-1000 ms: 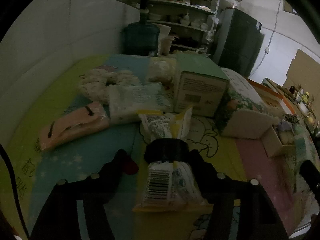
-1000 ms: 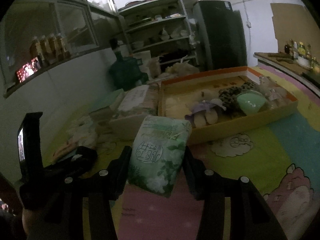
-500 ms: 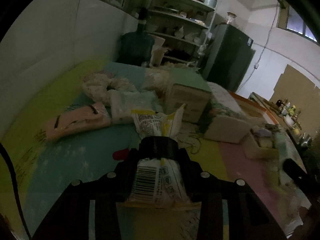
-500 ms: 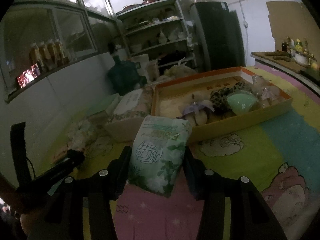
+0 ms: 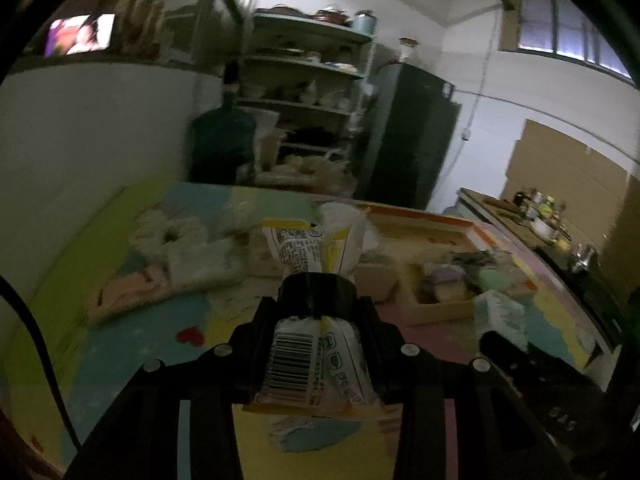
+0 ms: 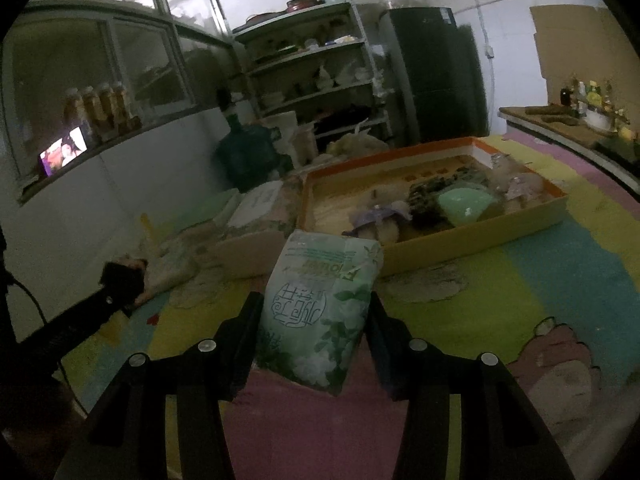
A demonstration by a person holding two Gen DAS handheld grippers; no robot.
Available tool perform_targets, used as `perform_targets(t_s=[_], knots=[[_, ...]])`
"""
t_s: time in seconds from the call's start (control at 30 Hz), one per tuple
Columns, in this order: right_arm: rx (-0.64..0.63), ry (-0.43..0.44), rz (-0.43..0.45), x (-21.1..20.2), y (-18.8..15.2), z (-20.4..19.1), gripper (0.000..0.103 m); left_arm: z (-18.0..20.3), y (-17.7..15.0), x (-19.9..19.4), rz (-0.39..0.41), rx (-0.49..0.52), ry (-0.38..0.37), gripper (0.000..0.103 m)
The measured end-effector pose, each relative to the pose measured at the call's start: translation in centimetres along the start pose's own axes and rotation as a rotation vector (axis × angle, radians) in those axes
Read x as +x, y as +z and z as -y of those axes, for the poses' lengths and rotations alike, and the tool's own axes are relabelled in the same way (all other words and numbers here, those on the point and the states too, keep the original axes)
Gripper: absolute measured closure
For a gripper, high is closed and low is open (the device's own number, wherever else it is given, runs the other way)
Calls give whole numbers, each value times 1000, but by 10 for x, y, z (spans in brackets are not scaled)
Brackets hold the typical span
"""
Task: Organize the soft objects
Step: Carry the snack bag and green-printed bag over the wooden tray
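My left gripper (image 5: pixel 318 300) is shut on a white and yellow packet with a barcode (image 5: pixel 312 364), lifted above the colourful play mat (image 5: pixel 120 344). My right gripper (image 6: pixel 316 312) is shut on a green and white tissue pack (image 6: pixel 320 308), held over the mat in front of the orange-rimmed tray (image 6: pixel 472 240). That tray holds several soft items, among them a light green pouch (image 6: pixel 464 204) and a plush toy (image 6: pixel 376 220). The left gripper (image 6: pixel 120 280) shows at the left edge of the right wrist view.
Soft packs, a pink pack (image 5: pixel 124 292) and a fluffy white ring (image 5: pixel 168 236) lie on the mat's left side. Boxes (image 6: pixel 256 216) stand beside the tray. A water jug (image 6: pixel 248 156), shelves (image 6: pixel 316 64) and a dark fridge (image 6: pixel 436 72) are behind. A counter with bottles (image 6: pixel 580 108) runs along the right.
The left gripper closed on the barcode packet and lifted it off the mat, swinging towards the tray. The right gripper kept hold of the tissue pack and barely shifted.
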State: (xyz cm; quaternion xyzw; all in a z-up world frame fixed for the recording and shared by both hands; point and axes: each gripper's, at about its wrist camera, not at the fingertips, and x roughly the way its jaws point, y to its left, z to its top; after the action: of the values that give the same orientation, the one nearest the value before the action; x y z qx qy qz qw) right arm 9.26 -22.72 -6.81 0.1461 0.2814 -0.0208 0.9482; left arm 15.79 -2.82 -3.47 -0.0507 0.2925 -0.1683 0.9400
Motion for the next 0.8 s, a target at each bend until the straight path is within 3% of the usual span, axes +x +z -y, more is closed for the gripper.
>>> perform_targets(t_s=[0.53, 0.6, 0.73, 0.8], knots=[[29, -107, 89, -27, 29, 66, 52, 95, 41, 14, 92, 143, -104, 62], [19, -112, 104, -31, 39, 78, 52, 104, 50, 21, 86, 148, -120, 62], [0, -32, 84, -30, 66, 102, 52, 118, 68, 45, 33, 127, -161, 62], [-34, -46, 83, -28, 82, 113, 52, 128, 78, 61, 13, 127, -164, 62]])
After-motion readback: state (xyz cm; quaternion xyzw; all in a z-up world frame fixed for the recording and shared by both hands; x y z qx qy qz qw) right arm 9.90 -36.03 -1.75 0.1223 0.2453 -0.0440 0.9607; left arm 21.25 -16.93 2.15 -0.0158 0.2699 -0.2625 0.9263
